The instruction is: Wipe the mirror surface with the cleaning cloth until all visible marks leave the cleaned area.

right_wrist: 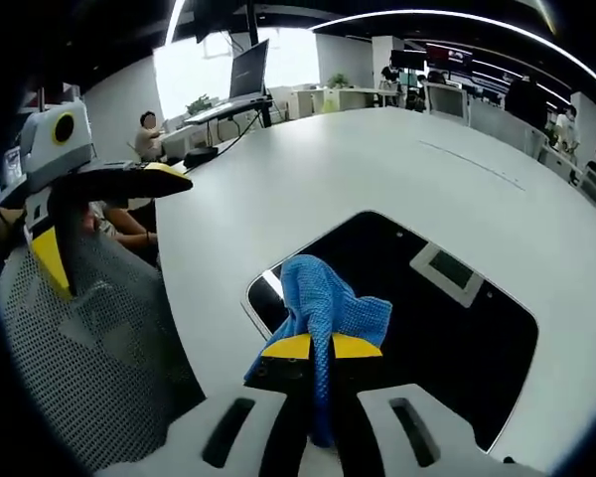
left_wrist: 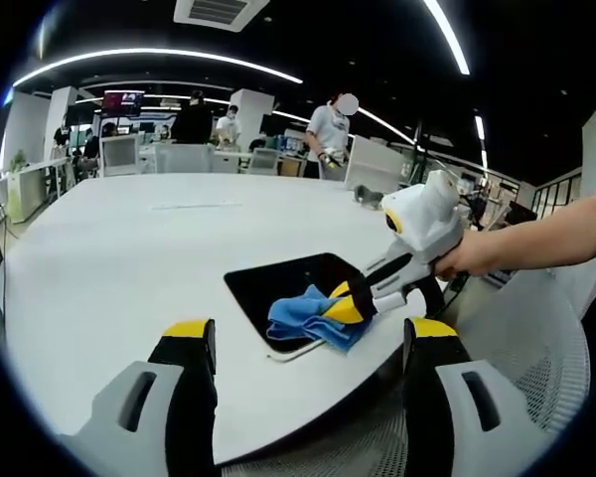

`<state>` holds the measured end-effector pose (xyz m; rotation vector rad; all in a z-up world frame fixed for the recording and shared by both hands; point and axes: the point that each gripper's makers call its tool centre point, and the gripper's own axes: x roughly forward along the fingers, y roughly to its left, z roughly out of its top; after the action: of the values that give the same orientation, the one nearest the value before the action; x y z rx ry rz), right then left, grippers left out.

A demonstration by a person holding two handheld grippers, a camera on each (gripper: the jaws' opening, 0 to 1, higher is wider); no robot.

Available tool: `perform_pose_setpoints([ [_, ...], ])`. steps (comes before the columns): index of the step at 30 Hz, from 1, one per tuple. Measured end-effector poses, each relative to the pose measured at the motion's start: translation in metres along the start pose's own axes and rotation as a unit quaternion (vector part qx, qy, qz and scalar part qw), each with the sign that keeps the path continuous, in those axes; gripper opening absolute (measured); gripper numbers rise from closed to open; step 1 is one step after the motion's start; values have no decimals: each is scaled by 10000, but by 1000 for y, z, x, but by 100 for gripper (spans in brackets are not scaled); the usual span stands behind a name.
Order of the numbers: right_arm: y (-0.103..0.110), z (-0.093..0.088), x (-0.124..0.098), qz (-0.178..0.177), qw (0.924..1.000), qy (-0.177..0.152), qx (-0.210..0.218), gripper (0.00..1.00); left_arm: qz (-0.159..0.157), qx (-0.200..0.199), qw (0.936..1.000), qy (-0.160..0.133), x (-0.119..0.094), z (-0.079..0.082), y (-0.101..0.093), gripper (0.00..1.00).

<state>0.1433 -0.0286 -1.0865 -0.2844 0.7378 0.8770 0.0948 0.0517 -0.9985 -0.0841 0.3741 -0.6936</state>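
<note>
Mirror (right_wrist: 447, 328) lies flat on the white counter (left_wrist: 129, 258), near the edge closest to the person, its glass dark and reflecting the ceiling, including a pale rectangular vent. It is a rounded rectangle with a thin pale rim. In the right claw view its long axis runs from the near left corner away to the far right; in the left claw view (left_wrist: 288, 283) it sits slantwise to the counter's edge, one corner just beside that edge.

Cloth (right_wrist: 328, 318), blue and crumpled, rests on the mirror's near corner. The right claw (right_wrist: 323, 348) is closed on the cloth, its yellow tips pinching a fold, with the rest bunched ahead on the glass. From the left claw view the same claw (left_wrist: 353, 303) comes in from the right with a hand (left_wrist: 467, 260) behind it, pressing the cloth (left_wrist: 308, 318) down.

The left claw (left_wrist: 311, 333) hangs open off the counter's edge, jaws wide apart, gripping nothing.

Most of the glass beyond the cloth lies bare. The counter stretches wide and open past the mirror. A mesh chair (right_wrist: 89, 348) stands close against the near edge.
</note>
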Motion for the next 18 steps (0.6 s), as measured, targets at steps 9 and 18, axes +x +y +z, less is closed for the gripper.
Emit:
perform_pose_setpoints([
  [9,3,-2,-2,36,10000,-32,-19,0,-1,-7,10000,4,0,0,0,74],
  [18,4,-2,-3,36,10000,-31,-43,0,7,-6,10000,9,0,0,0,74],
])
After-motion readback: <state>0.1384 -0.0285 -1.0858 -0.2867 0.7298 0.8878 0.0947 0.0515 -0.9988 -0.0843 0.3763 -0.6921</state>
